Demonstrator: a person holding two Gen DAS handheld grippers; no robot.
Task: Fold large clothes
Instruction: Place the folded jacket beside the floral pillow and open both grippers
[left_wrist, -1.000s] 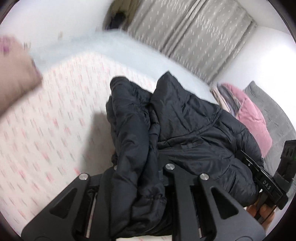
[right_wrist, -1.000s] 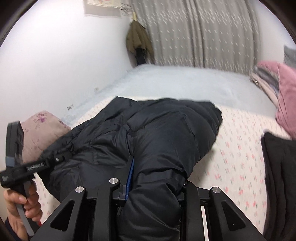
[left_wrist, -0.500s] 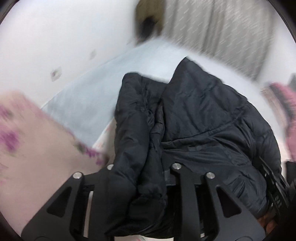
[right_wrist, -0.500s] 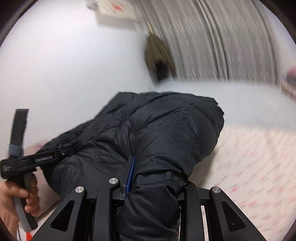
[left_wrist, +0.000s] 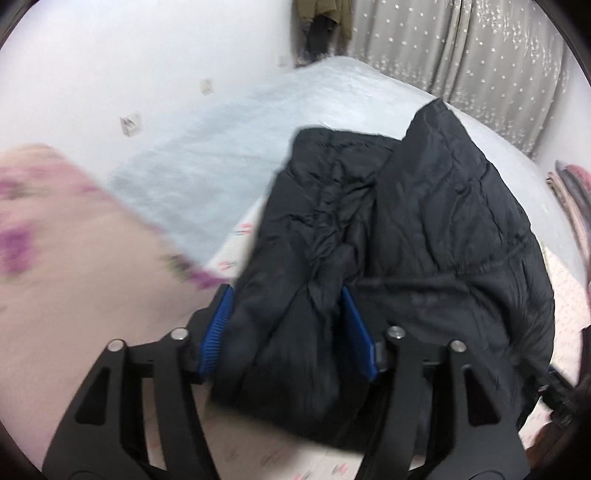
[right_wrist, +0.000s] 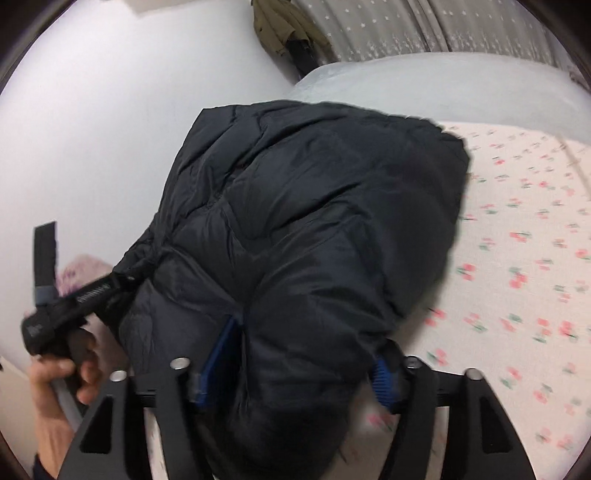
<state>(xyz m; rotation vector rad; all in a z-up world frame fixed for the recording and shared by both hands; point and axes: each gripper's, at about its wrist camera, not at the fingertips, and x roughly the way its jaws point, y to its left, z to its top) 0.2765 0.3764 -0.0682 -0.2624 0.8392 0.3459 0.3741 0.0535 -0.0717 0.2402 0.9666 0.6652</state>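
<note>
A black puffer jacket (left_wrist: 424, 229) is bunched up above the bed; it also fills the right wrist view (right_wrist: 314, 229). My left gripper (left_wrist: 286, 325) has its blue-padded jaws spread wide, with a thick fold of the jacket lying between them. My right gripper (right_wrist: 295, 365) also has its jaws spread wide around a bulky fold of the jacket. The left gripper's body and the hand holding it show in the right wrist view (right_wrist: 74, 299) at the jacket's left edge. Both fingertips are partly hidden by fabric.
The bed has a floral sheet (right_wrist: 524, 251) and a pale blue blanket (left_wrist: 229, 147) toward the wall. A pink floral pillow (left_wrist: 66, 251) lies at left. Folded pink and grey bedding (left_wrist: 570, 195) sits at right. Grey curtains (left_wrist: 461, 55) hang behind.
Both grippers' jaws have spread apart, baring their blue pads, with jacket folds still between them. Both views swung left toward the wall and pillow, carrying the jacket along.
</note>
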